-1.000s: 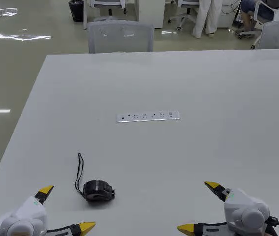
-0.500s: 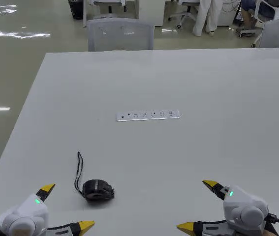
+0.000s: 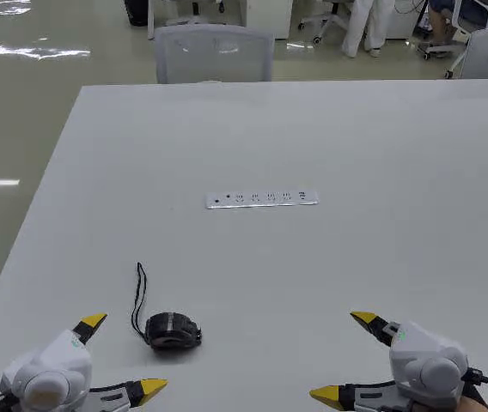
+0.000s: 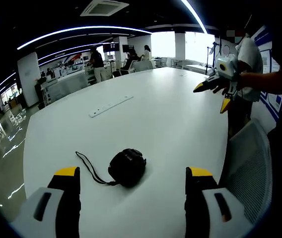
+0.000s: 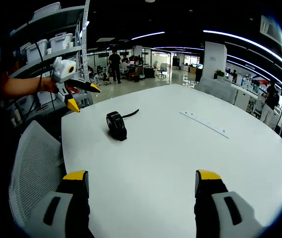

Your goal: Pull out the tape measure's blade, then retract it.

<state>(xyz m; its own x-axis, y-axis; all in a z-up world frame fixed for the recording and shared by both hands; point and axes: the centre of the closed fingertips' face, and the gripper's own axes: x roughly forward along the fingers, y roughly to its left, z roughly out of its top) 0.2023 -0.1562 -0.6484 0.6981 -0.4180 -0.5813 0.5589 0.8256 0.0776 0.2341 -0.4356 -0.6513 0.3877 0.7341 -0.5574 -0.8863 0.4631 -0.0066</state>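
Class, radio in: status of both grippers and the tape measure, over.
Left gripper open, right gripper open. Tape measure untouched on table, blade in. Nothing blocking.

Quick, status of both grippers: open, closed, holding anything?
Left gripper: open, holding nothing; the tape measure lies loose just ahead of it.
Right gripper: open, holding nothing.

- The left gripper (image 3: 124,353) is cut off by the bottom edge of the head view, partway through its white body.
- The right gripper (image 3: 343,356) is cut off at the same edge, and the hand holding it is almost wholly out of the picture.
- The tape measure (image 3: 173,330) is a small dark lump; its blade tip and case markings are too small to tell.
- The sockets of the power strip (image 3: 262,199) are too small to read.
- The lower part of the chair (image 3: 215,53) is hidden behind the far edge of the table (image 3: 356,154).
- A person (image 3: 362,26) is cut off by the top edge.
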